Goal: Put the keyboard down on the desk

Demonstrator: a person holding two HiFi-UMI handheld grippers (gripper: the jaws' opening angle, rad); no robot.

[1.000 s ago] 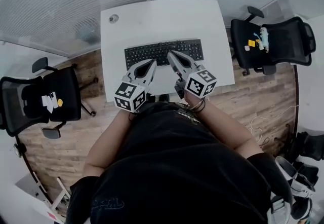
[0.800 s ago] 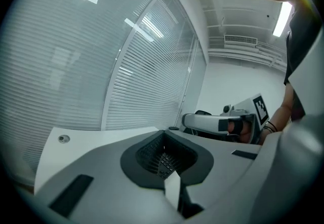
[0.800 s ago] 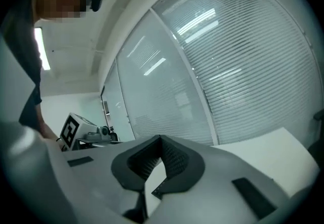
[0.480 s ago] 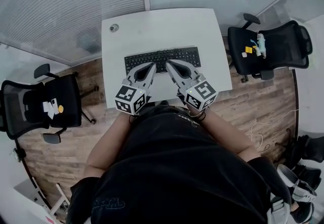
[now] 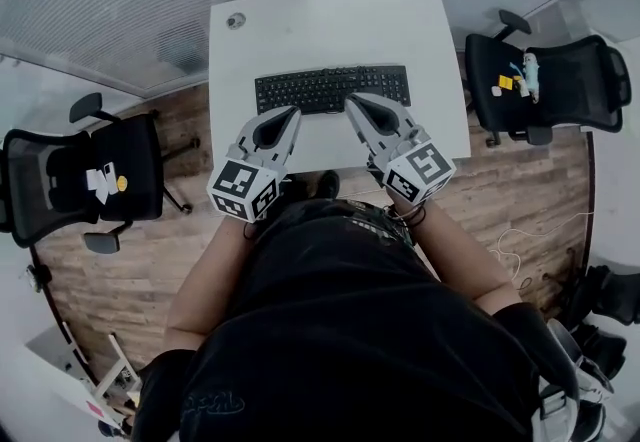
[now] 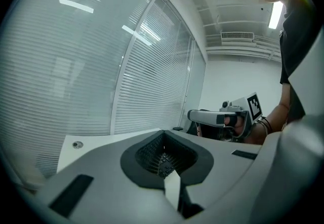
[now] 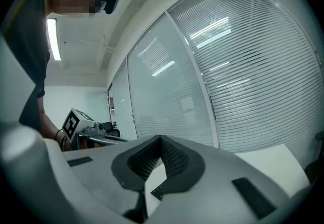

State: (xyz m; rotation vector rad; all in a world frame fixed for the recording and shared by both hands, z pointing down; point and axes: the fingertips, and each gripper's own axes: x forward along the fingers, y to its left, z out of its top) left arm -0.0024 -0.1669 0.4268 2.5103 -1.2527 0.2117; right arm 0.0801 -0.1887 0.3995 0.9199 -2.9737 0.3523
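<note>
Keyboard [image 5: 331,89] is laid on the table [image 5: 330,30] at upper centre, flanked by left chair [image 5: 80,180] and right chair [image 5: 560,80] at frame edges.

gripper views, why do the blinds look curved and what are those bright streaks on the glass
Left gripper view: the wide-angle lens bows the blinds; the streaks are likely ceiling-light reflections. Right gripper view: same bowing and streaks, plus a bright ceiling light. Head view: the desk edges bulge too.
</note>
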